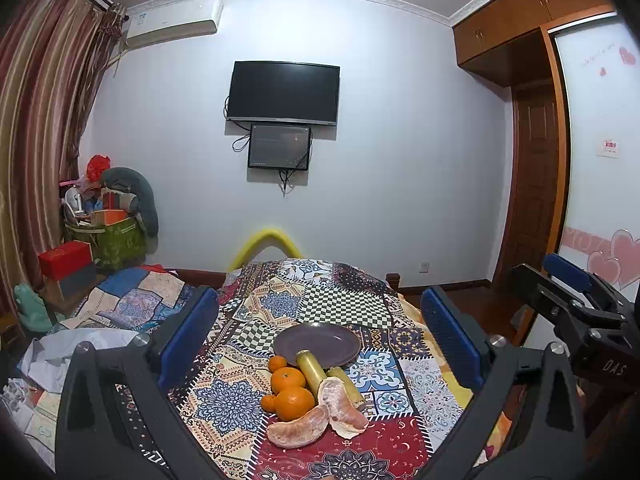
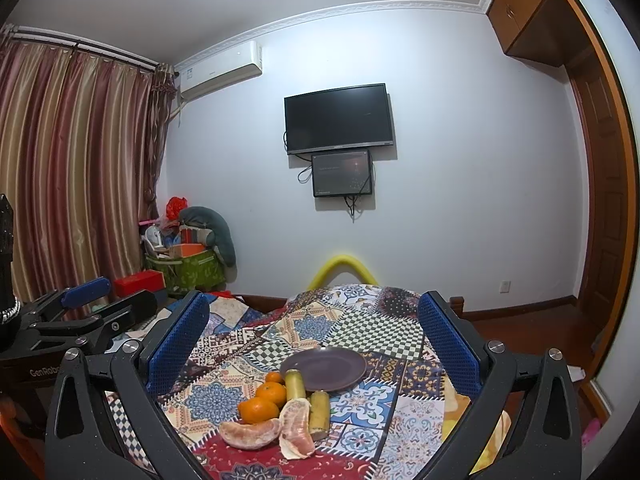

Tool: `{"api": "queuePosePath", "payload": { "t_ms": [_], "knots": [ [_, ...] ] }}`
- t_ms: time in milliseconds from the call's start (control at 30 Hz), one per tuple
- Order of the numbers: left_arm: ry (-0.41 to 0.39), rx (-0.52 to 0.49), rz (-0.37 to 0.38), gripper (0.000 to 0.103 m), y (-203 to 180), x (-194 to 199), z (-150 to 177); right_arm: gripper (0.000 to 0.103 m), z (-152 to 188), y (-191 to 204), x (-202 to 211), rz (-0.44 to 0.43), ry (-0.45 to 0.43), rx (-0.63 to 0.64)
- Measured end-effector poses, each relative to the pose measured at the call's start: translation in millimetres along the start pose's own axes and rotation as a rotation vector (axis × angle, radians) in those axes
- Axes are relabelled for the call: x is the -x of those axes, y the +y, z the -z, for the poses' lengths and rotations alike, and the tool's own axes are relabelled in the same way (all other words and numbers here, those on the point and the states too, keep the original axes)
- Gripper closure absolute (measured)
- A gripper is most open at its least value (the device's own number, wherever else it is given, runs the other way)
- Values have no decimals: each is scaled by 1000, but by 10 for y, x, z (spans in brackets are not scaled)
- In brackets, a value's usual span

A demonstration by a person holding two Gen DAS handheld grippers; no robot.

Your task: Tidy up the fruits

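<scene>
An empty purple plate point(image 1: 317, 343) point(image 2: 324, 365) sits on a table under a patchwork cloth point(image 1: 224, 404) point(image 2: 404, 424). In front of it lie several oranges point(image 1: 295, 402) point(image 2: 258, 409), two peeled pomelo segments point(image 1: 298, 433) point(image 2: 250, 434) and two yellow-green cane pieces point(image 1: 310, 371) point(image 2: 295, 385). My left gripper point(image 1: 320, 344) is open and empty, held above and short of the fruit. My right gripper point(image 2: 312, 352) is open and empty, likewise above the fruit. Each gripper shows at the other view's edge.
A bed with a patchwork quilt point(image 1: 132, 300) lies left of the table. A yellow chair back point(image 1: 272, 240) stands behind the table. A wardrobe and door point(image 1: 536, 184) are at the right. A pile of boxes and bags point(image 1: 108, 220) sits in the left corner.
</scene>
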State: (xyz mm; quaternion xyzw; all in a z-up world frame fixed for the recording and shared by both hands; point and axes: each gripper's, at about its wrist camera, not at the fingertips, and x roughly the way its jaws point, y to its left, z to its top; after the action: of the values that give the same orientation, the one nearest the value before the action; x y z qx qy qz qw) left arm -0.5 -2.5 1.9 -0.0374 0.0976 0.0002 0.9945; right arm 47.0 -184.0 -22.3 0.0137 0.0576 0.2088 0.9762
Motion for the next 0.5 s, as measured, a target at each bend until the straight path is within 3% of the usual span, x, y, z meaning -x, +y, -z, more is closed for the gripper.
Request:
{"api": "queuePosePath", "payload": {
  "t_ms": [500],
  "knots": [
    [-10, 0, -3, 0, 31, 16, -33, 0, 9, 17, 13, 2, -5, 4]
  ]
}}
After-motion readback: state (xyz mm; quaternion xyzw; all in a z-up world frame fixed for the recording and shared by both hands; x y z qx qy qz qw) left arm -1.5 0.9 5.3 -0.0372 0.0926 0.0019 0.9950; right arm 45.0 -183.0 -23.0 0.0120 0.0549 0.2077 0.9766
